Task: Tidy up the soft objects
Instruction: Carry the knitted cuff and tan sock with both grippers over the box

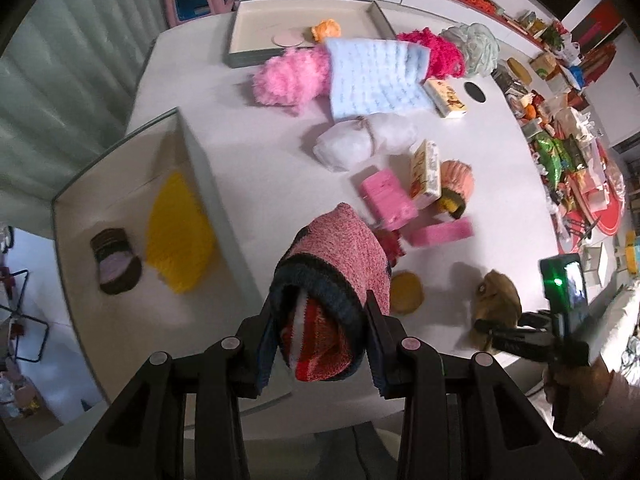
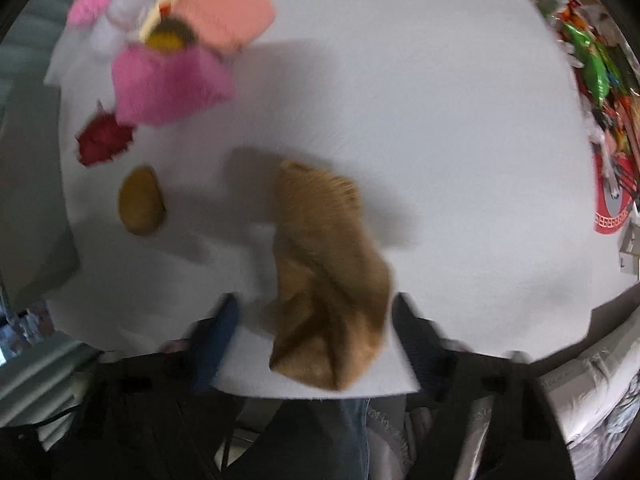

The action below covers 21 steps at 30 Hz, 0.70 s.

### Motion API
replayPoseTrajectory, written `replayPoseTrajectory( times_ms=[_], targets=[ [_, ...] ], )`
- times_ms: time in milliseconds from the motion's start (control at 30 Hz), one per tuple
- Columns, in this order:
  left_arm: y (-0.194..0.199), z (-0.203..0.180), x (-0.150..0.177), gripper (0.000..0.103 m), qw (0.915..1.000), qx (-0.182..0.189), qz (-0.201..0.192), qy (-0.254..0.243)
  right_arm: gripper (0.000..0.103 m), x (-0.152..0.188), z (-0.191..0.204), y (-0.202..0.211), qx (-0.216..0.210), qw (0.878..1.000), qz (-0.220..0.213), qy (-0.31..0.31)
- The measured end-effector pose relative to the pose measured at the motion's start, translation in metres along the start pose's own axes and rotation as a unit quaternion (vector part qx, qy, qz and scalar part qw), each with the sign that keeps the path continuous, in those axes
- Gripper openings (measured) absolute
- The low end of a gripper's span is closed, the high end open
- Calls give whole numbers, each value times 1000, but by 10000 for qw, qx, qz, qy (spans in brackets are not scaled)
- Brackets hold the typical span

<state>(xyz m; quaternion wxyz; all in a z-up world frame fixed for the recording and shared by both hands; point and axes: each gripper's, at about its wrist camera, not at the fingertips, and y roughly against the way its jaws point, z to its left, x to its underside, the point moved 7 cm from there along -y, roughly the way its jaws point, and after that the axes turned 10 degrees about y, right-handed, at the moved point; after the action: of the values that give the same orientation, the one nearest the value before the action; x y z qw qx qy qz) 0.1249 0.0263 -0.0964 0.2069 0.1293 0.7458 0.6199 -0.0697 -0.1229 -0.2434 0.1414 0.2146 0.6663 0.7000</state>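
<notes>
My left gripper [image 1: 320, 320] is shut on a rolled pink knitted sock [image 1: 340, 248] with a dark cuff and holds it above the white table [image 1: 260, 152]. To its left stands a grey box [image 1: 200, 168] that holds a yellow cloth [image 1: 180, 232] and a dark rolled sock [image 1: 116, 260]. My right gripper [image 2: 316, 312] points down over a brown furry soft toy [image 2: 324, 248] lying near the table's front edge. Its fingers [image 2: 224, 320] stand on either side of the toy, open, with a gap on the left side. From the left wrist view, the toy [image 1: 496, 296] shows at the right.
A tan round pad [image 2: 142, 200], a red tuft [image 2: 104, 140] and pink sponges [image 2: 168, 80] lie left of the toy. Further back are a blue knitted cloth [image 1: 372, 76], pink fluff [image 1: 292, 76], a white bundle [image 1: 360, 140], small cartons [image 1: 426, 172] and a second tray [image 1: 248, 28]. Cluttered goods fill the right.
</notes>
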Motion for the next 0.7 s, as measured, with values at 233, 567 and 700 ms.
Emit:
replayPoseTrajectory(
  times_ms=[233,567,700],
  targets=[
    [14,35,4,39,9988,-179,-250,374,8,-8,11,15,-128,9996,-227,82],
    [43,78,-4,39,9884,-271,-899,1194,8,-51,64,136,-339,9852,-1477,803],
    [56,99,-3,39,9814,-489,-1118,1483,8,-69,121,170,-261,9728,-1720,1531]
  ],
)
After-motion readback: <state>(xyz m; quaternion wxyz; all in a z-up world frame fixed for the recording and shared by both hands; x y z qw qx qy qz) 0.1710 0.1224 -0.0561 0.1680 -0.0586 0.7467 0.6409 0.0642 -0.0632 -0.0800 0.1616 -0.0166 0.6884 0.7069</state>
